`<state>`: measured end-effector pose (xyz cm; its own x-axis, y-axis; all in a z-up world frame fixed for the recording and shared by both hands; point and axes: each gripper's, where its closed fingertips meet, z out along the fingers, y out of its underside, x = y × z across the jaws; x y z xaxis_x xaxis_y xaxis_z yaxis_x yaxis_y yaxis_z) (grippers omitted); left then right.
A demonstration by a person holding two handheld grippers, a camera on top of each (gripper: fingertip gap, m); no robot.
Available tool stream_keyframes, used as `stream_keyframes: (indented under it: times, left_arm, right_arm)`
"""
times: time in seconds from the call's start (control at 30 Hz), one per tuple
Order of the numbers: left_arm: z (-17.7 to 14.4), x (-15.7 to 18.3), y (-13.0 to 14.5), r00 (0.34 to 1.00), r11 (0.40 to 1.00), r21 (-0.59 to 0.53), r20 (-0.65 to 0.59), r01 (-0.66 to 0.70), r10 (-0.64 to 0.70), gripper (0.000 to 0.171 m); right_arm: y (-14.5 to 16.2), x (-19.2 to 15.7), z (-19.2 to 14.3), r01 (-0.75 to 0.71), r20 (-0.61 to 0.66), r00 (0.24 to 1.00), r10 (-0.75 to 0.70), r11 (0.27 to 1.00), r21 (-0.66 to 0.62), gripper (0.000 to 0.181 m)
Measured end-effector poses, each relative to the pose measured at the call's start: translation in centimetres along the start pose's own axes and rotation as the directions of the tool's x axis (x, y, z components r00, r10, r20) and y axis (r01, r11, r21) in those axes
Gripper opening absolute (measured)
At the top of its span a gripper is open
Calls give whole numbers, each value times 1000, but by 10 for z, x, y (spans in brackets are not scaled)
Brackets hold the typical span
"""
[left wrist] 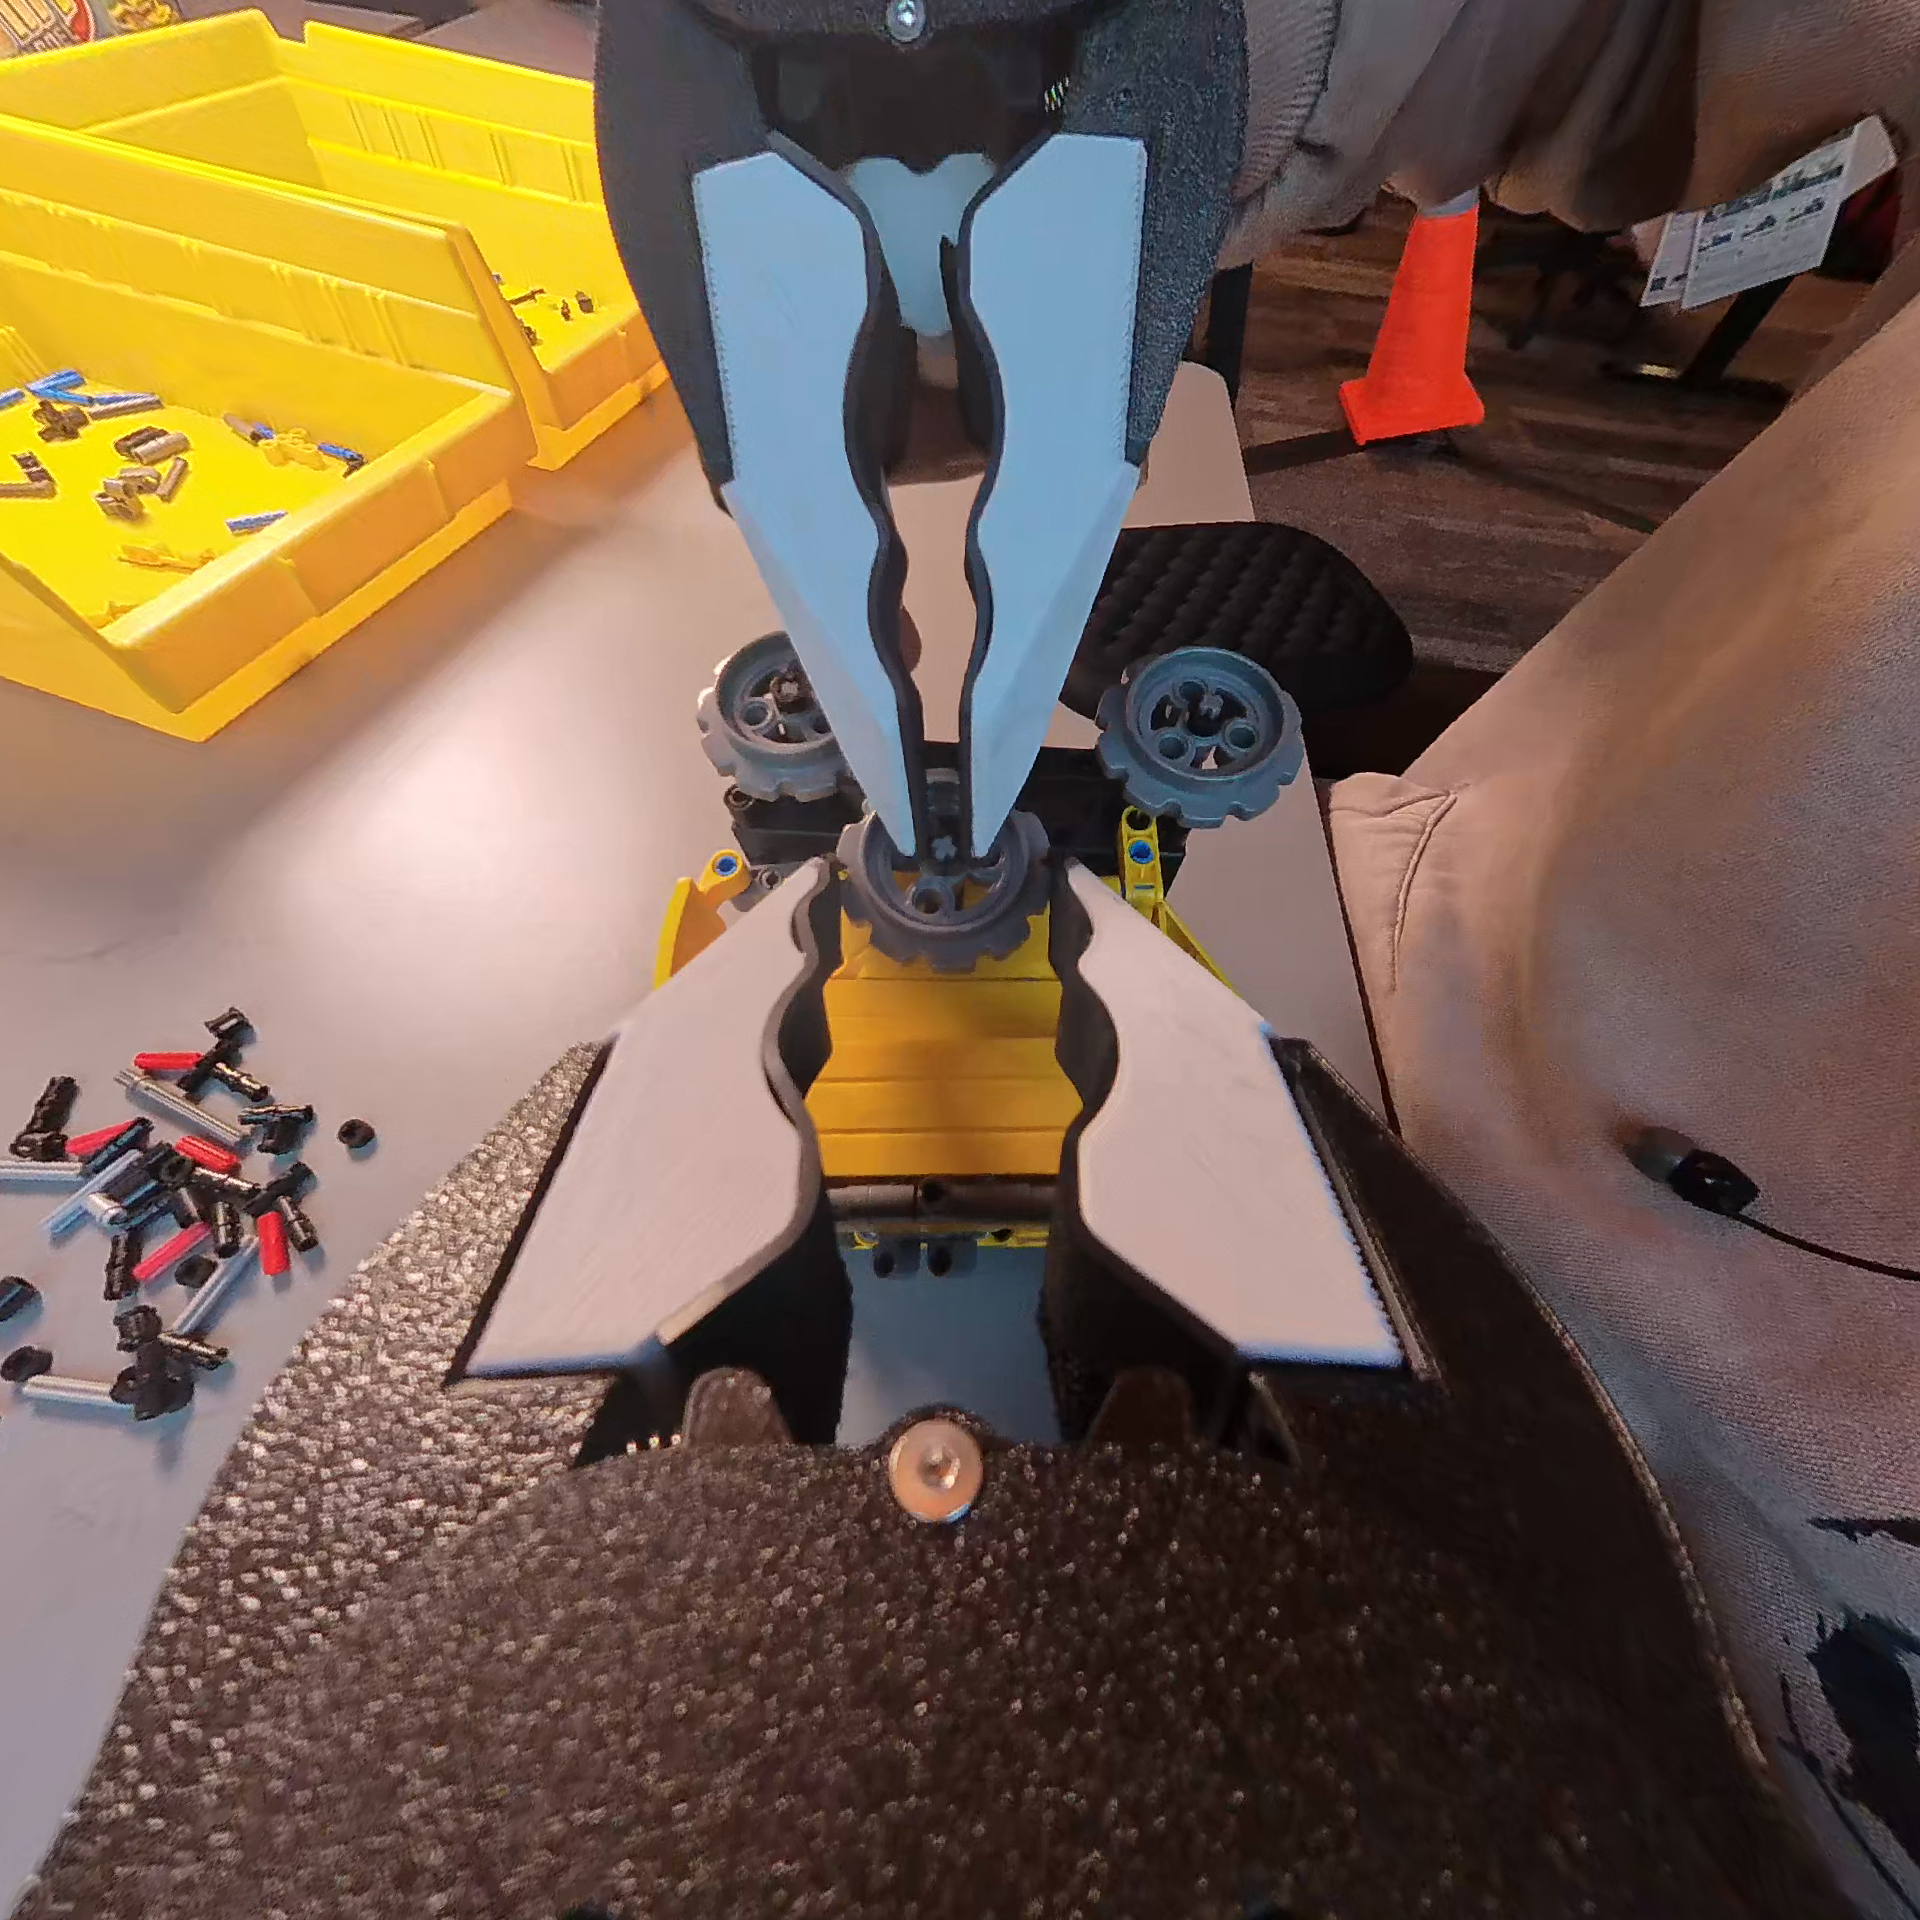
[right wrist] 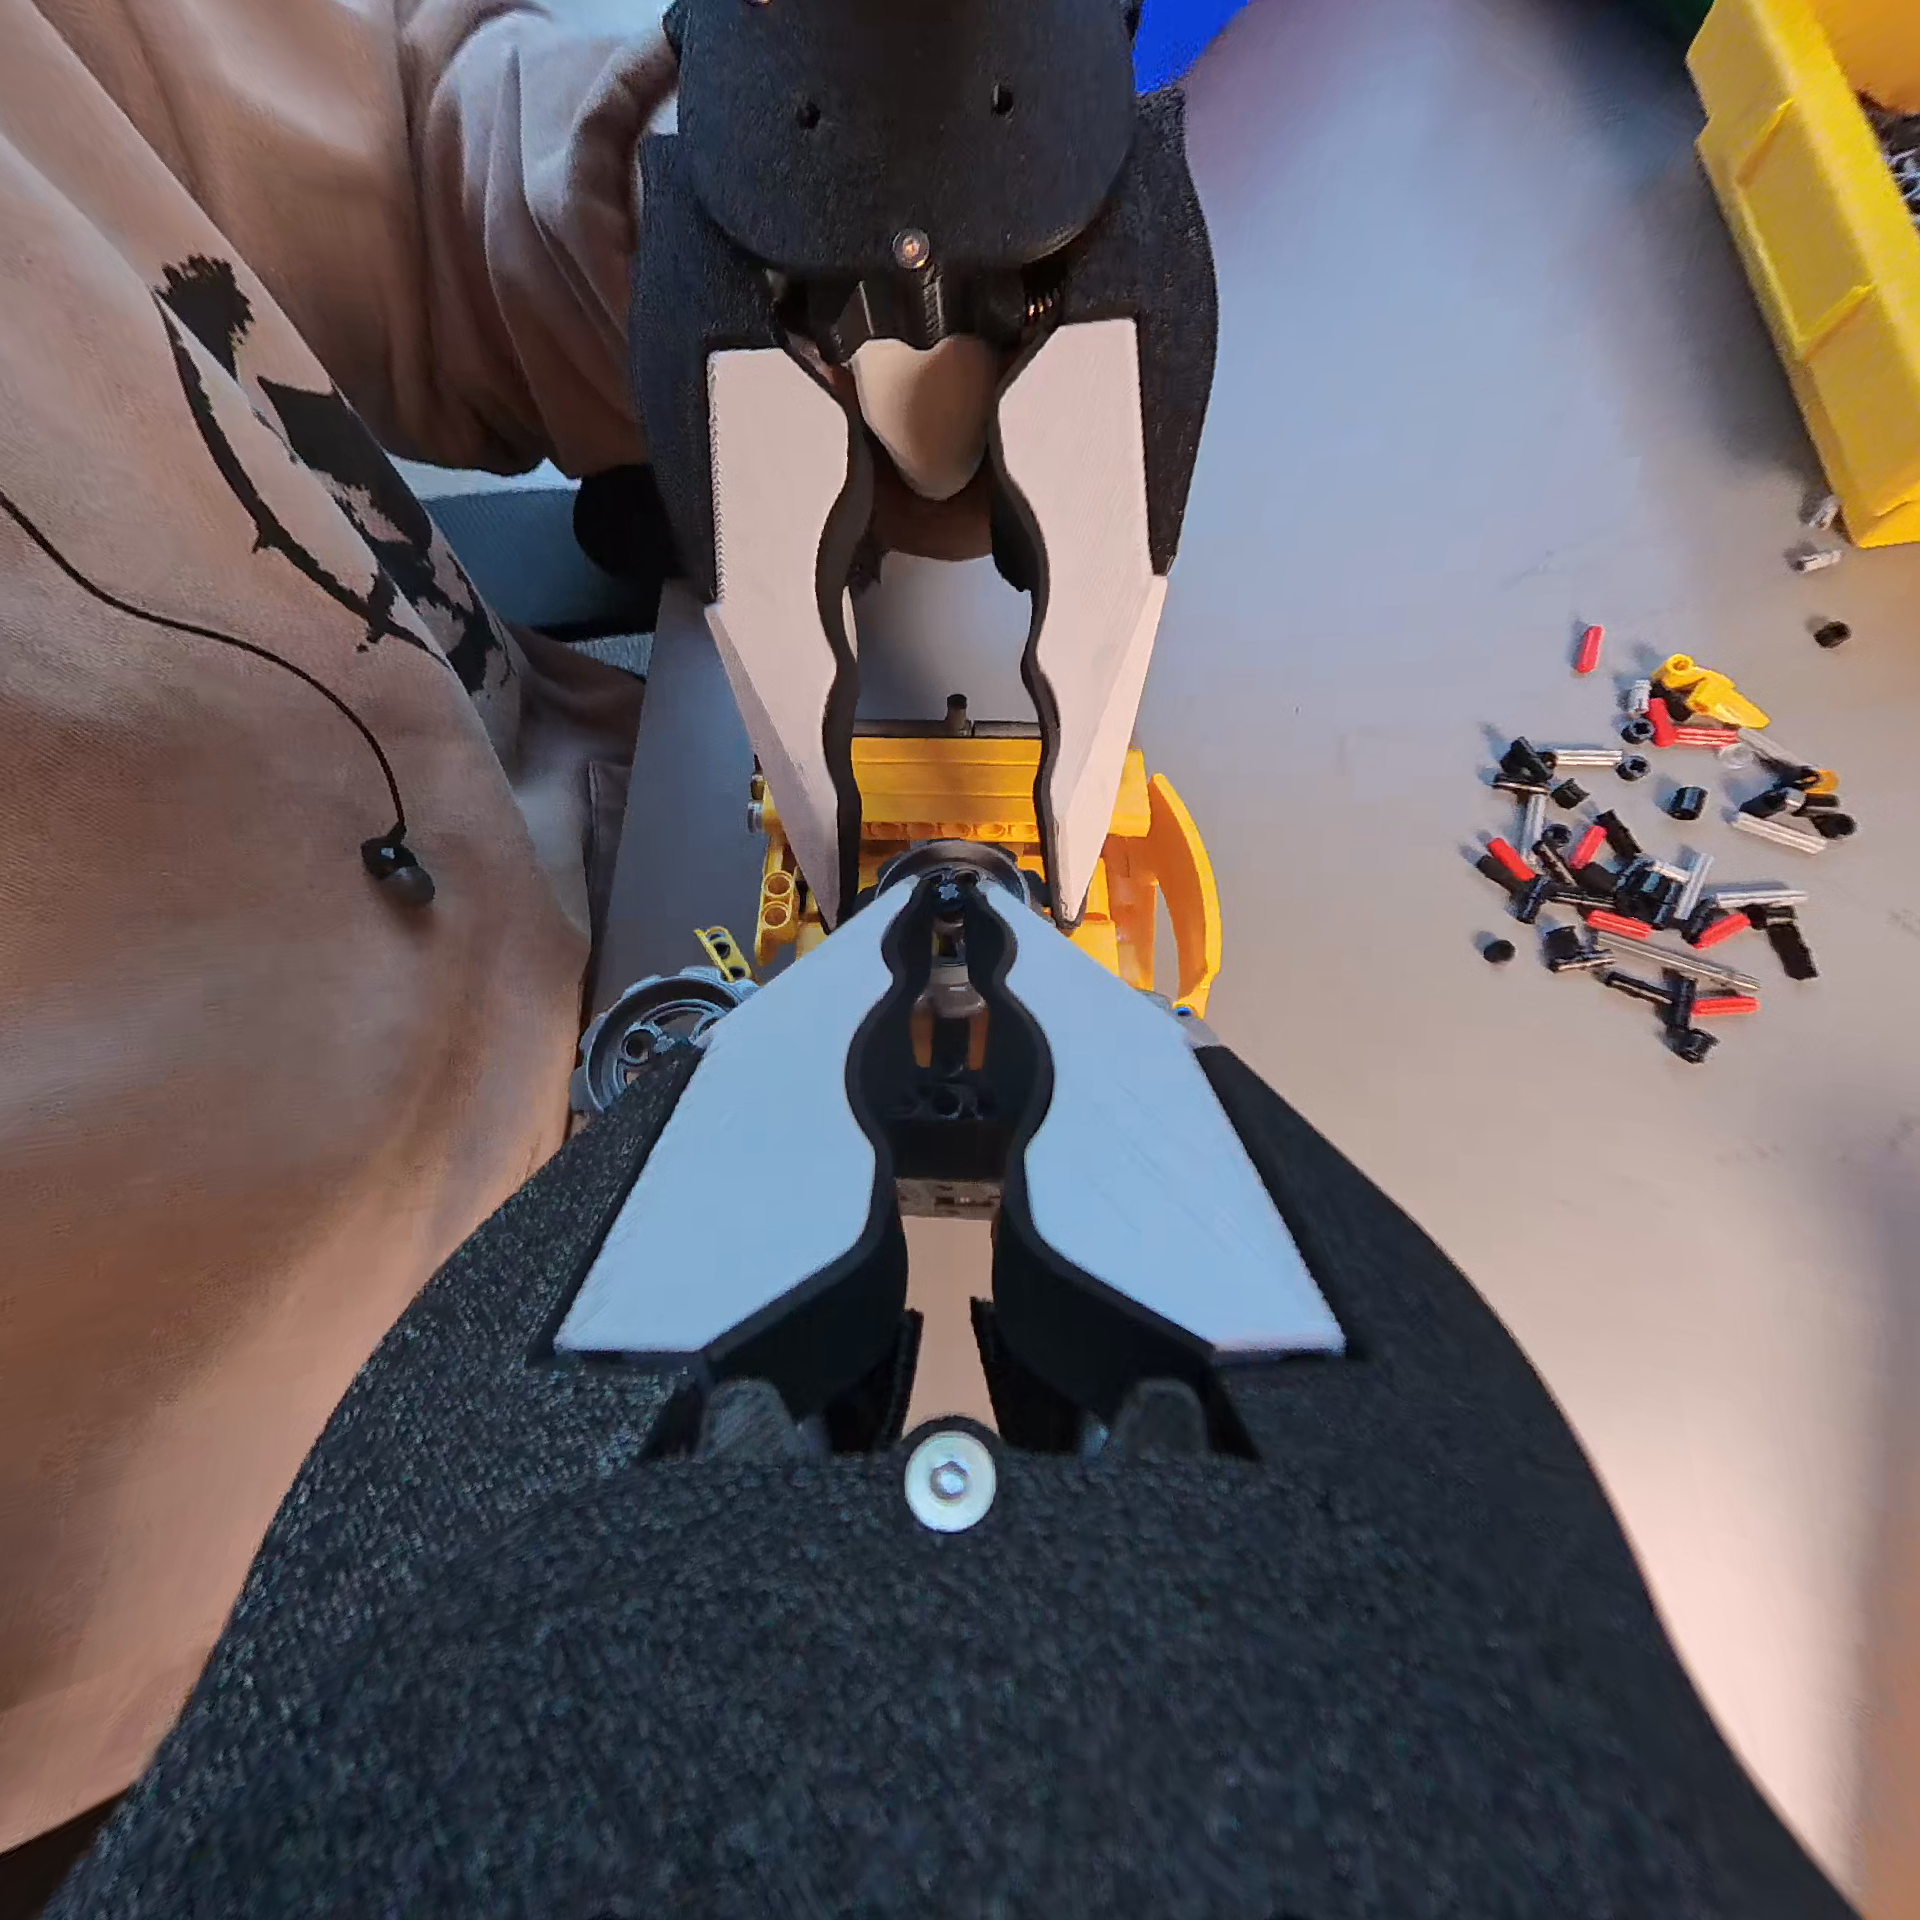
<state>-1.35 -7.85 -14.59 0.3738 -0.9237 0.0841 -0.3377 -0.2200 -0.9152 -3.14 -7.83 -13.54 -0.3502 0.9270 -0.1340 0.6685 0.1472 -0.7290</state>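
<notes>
A yellow and black brick-built vehicle model (left wrist: 935, 1081) is seen standing on a grey worktop (left wrist: 436, 831), close to the edge where a person in a beige sweatshirt (left wrist: 1662, 935) is seated. The left hand-held gripper (left wrist: 940, 883) is shown at the bottom of the left wrist view, its jaws spread partway and set around the yellow body of the model, which is clamped or at least flanked on both sides; firm pressure cannot be confirmed. The right hand-held gripper (right wrist: 940, 894) is seen reaching in from the opposite side, its jaws drawn nearly together at the tips on the hub of a dark grey toothed wheel (left wrist: 940, 894) at the top of the model. Two more grey toothed wheels (left wrist: 1200, 732) are mounted at the far corners of the model. A scatter of small black, red and grey pins and axles (left wrist: 177, 1184) is laid on the worktop to one side, and yellow parts bins (left wrist: 260, 343) with more small pieces are set beyond. An orange traffic cone (left wrist: 1418, 322) is visible on the floor in the background. As a judgement, the narrow tips could slip off the small hub, since little surface is gripped. If the wheel is pushed or twisted off line, the model could be tipped or shifted within the looser left hold, and, being near the worktop edge, it could be nudged off.
</notes>
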Motion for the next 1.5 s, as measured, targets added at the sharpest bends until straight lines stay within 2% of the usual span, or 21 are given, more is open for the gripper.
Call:
stream_keyframes:
  times: [0.03, 0.07, 0.1, 0.17, 0.2, 0.33, 0.43, 0.53, 0.63, 0.77, 0.9, 1.03, 1.13, 1.2, 1.3, 1.4, 1.5]
  left_arm:
    - [1, 0, 0, 1000, 1000, -2, 3, -1, 1, 40]
    - [2, -1, 1, 1000, 1000, -6, 8, -5, 5, 40]
    - [4, 0, 1, 1000, 1000, -8, 10, -7, 7, 40]
    - [4, 0, 0, 1000, 1000, -10, 11, -10, 11, 40]
    - [4, 0, 0, 1000, 1000, -8, 6, -5, 5, 40]
    - [3, 1, -1, 1000, 1000, 8, -7, 2, -2, 41]
    - [3, 2, -2, 1000, 1000, 27, -18, -6, 6, 40]
    - [1, 1, -2, 1000, 999, 41, -19, -13, 13, 40]
    - [0, -2, -2, 1000, 999, 51, -12, -13, 14, 40]
    - [-2, -7, -2, 1000, 997, 70, -4, -22, 22, 40]
    - [-3, -9, -2, 1000, 995, 98, -21, -12, 14, 41]
    - [-3, -8, -2, 999, 993, 113, -22, -29, 32, 40]
    - [-5, -7, -4, 998, 991, 133, -44, -29, 35, 40]
    - [-13, -6, -13, 997, 981, 193, -79, -5, 21, 40]
    - [-25, -20, -24, 998, 961, 273, -59, 49, -34, 40]
    - [-23, -39, -19, 997, 963, 260, -5, 71, -72, 41]
    - [-15, -47, -16, 997, 970, 230, -6, 77, -77, 43]
  right_arm:
    - [-2, 0, -1, -12, -2, 1000, 12, 999, 32, 2]
    - [-28, -5, -11, -79, 53, 996, 70, 977, 200, 2]
    - [-51, -5, -25, -112, 76, 993, 93, 948, 297, 2]
    - [-66, 2, -40, 87, -97, 993, -62, 957, 277, 3]
    - [-73, 3, -47, 74, -105, 993, -44, 951, 301, 3]
    - [-63, 19, -59, 29, -148, 989, 14, 959, 281, 4]
    - [-53, 55, -62, 24, -235, 971, 36, 968, 249, 4]
    - [-32, 107, -46, -5, -302, 951, 61, 983, 183, 5]
    - [-7, 152, -6, -76, -296, 948, 115, 987, 141, 5]
    - [16, 184, 48, -100, -286, 951, 116, 993, 68, 5]
    - [32, 199, 73, -121, -293, 949, 114, 993, -5, 14]
    - [16, 191, 55, -113, -265, 956, 128, 991, 73, 28]
    - [-12, 168, 16, -53, -232, 969, 88, 987, 153, 29]
    - [-26, 142, -12, 2, -202, 979, 34, 984, 179, 25]
    - [-25, 94, -40, 70, -106, 993, -58, 991, 113, 17]
    - [-7, 55, -49, 124, -42, 991, -124, 992, 3, 12]
    - [9, 36, -43, 112, -8, 994, -113, 992, -62, 12]
